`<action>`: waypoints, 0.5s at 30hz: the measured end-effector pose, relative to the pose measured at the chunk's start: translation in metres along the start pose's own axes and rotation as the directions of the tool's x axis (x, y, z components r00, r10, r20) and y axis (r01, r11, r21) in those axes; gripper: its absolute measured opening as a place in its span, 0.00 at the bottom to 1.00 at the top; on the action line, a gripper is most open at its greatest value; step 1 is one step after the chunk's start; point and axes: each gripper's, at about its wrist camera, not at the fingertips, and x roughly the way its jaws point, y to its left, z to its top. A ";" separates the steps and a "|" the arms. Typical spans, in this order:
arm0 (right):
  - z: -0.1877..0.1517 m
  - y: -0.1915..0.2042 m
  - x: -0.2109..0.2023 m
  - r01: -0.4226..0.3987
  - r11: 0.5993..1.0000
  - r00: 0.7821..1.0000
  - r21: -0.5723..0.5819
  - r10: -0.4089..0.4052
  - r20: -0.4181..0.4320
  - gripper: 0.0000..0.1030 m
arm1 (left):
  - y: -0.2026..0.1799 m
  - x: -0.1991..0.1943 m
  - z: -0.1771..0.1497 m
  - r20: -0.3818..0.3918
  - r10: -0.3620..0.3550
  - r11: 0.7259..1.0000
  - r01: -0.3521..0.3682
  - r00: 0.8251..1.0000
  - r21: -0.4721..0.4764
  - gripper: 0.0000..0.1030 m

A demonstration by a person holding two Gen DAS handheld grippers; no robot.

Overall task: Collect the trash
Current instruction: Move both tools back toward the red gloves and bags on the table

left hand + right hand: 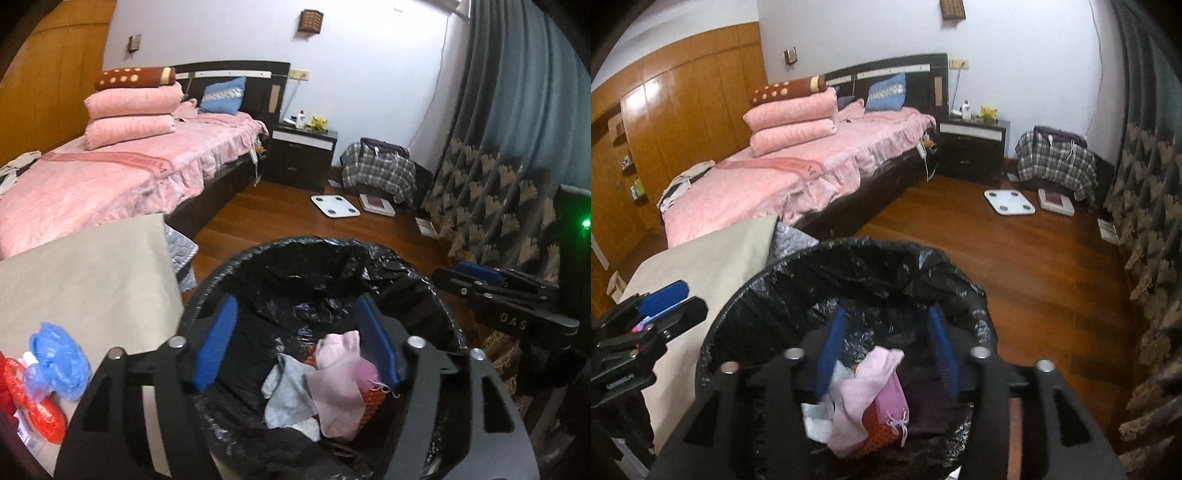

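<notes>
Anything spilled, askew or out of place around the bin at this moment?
Nothing spilled: the pink cloth and other scraps lie inside the black-lined bin. A blue bag and red netting sit uncollected on the beige surface beside it.

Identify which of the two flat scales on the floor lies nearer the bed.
The plain white scale; the other scale, with a dark red centre, lies closer to the plaid-covered pile.

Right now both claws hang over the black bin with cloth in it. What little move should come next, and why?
Probably lift the left gripper out and swing it toward the blue plastic bag and red mesh on the beige surface. Both it and the right gripper stand open over the bin with nothing between the pads, and the pink cloth already lies inside.
</notes>
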 end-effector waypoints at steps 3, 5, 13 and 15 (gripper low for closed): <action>0.006 0.006 -0.005 0.006 1.000 1.000 -0.010 -0.005 0.028 0.72 | 0.006 -0.012 0.003 0.028 0.025 1.000 -0.025 0.999 -0.006 0.80; 0.011 0.011 -0.009 0.003 1.000 0.998 -0.013 -0.002 0.056 0.88 | 0.013 -0.025 0.006 0.060 0.056 0.998 -0.056 0.997 -0.011 0.84; 0.027 0.045 -0.025 -0.051 0.998 0.990 -0.041 0.056 0.129 0.94 | 0.047 -0.073 0.008 0.124 0.164 0.986 -0.160 0.979 -0.042 0.91; 0.029 0.056 -0.026 -0.067 0.996 0.988 -0.051 0.074 0.135 0.94 | 0.058 -0.087 0.005 0.138 0.204 0.979 -0.198 0.969 -0.054 0.91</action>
